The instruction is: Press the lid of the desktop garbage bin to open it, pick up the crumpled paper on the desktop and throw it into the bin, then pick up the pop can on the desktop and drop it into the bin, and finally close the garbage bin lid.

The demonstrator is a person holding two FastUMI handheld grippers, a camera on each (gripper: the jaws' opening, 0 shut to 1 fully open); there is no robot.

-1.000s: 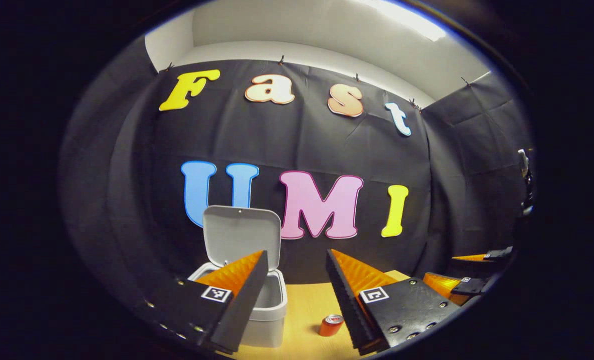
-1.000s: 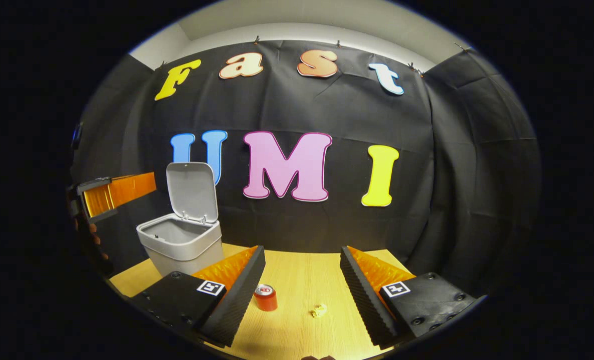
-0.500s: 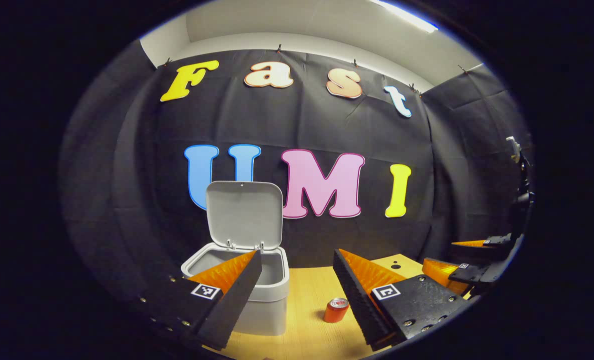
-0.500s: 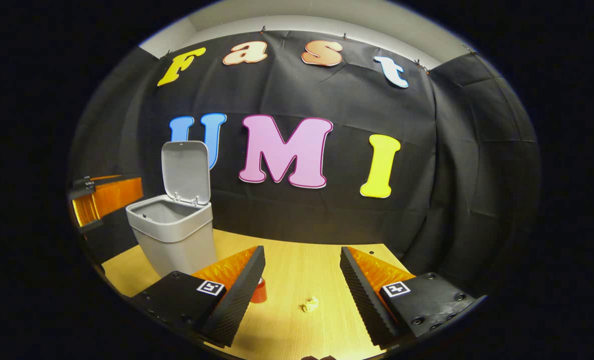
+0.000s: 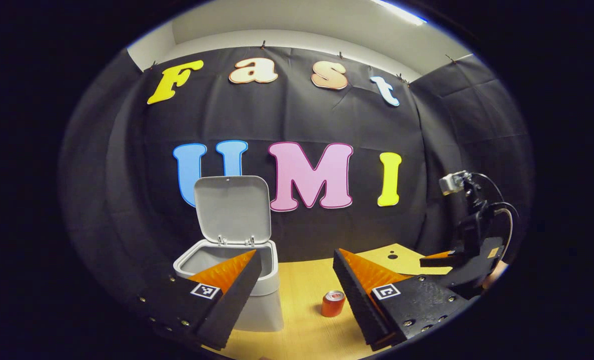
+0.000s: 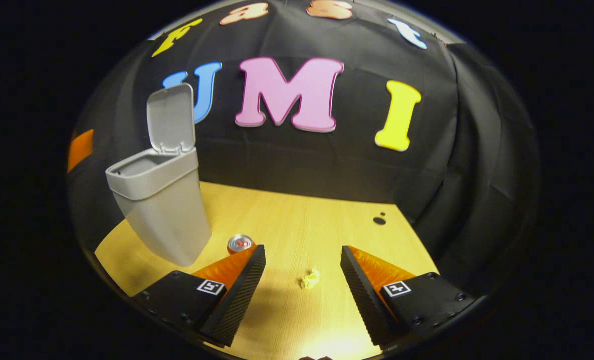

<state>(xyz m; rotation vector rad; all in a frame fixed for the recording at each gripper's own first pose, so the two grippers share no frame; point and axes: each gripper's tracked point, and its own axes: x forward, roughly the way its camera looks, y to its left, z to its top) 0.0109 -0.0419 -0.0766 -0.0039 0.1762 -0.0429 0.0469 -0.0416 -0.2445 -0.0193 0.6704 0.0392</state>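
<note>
On the bench (image 6: 297, 215), the bin (image 6: 159, 200) stands with its lid (image 6: 170, 117) up while the paper ball (image 6: 309, 279) and can (image 6: 239, 243) wait unbinned, the right tool (image 6: 302, 280) and left tool (image 5: 297, 282) both spread wide, empty.

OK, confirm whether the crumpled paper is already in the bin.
No, the crumpled paper lies on the desktop, apart from the open bin.

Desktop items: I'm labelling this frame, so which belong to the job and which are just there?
Job: bin, lid up; paper; can; right gripper open above the paper.
Just there: desktop; dark spots on it.
</note>
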